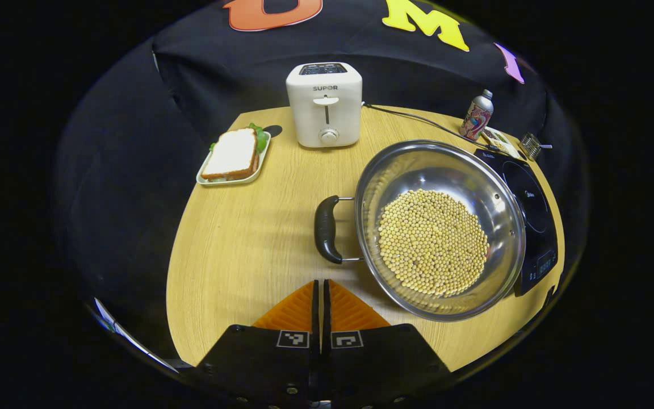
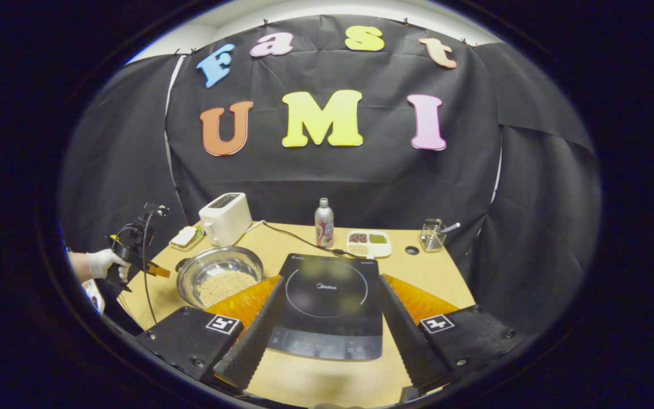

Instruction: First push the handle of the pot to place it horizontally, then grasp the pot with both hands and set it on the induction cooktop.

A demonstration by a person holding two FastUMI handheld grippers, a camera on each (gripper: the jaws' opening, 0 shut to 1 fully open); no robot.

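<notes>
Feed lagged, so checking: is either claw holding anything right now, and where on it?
Nothing is held. The left claw is shut short of the pot handle; the right claw is open above the cooktop.

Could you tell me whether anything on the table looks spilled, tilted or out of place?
Nothing stands out: the pot sits level beside the induction cooktop, its beans all inside, and the toaster stands upright.

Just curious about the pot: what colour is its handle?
Black. The pot's handle shows best in the left gripper view.
</notes>
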